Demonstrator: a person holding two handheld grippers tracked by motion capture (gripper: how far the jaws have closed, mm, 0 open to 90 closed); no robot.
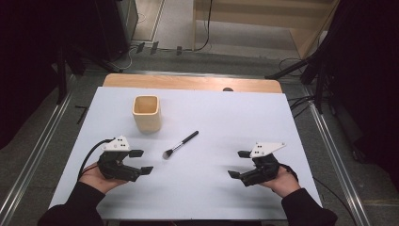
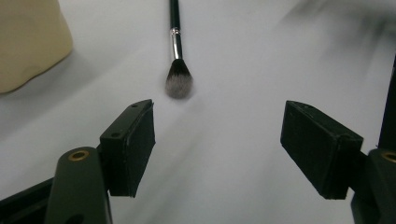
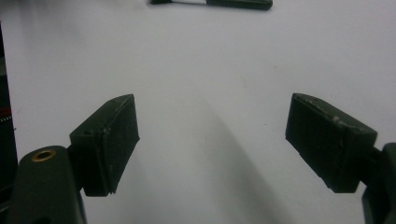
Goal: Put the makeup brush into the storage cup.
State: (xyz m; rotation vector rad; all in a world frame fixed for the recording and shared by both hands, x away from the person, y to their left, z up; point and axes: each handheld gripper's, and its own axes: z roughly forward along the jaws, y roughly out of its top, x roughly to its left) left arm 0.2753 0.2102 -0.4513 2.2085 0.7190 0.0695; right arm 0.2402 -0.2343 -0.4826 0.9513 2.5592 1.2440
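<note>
Evidently you are at the approach step, before any contact. At far left, your left gripper (image 1: pixel 143 161) rests low over the white table cover (image 1: pixel 226 188) with its jaws spread wide and nothing between them. Behind it stands the wooden cup (image 1: pixel 147 113), upright and well apart from both tools. Near the middle lies the makeup brush (image 1: pixel 180 144), flat on the cover, bristle head toward your left hand and black handle slanting away to the far right. In the left gripper view the brush (image 2: pixel 177 70) sits just ahead of the gap between the jaws, so that tool seems the likelier one to take it: the next move probably calls for easing forward until the jaws straddle the ferrule or handle, then closing. At right, your right gripper (image 1: pixel 238 164) also stands spread and empty, farther from the brush. Cut off: the left gripper view crops the handle's far end and most of the cup (image 2: pixel 28 42); the right gripper view shows the brush (image 3: pixel 215 3) merely as a sliver at its top edge. The cup's interior is hard to make out.
</note>
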